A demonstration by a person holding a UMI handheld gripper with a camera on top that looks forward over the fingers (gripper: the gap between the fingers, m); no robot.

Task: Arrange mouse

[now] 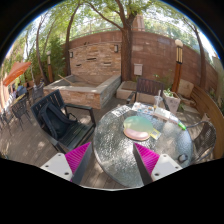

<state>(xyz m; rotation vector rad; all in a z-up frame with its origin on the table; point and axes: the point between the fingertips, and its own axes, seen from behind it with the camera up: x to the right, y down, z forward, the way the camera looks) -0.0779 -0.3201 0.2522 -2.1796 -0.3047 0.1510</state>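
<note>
Hovering level, the open tool faces a glass table.

Round glass table: near edge hidden behind the gripper fingers. Oval item near the table's centre: too small to identify. Small objects toward the far edge: indistinct. Black chair beside the table: lower part hidden.

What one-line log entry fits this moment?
gripper: fingers open, empty | glass table: ahead | teal oval item: on table, beyond fingers
</note>
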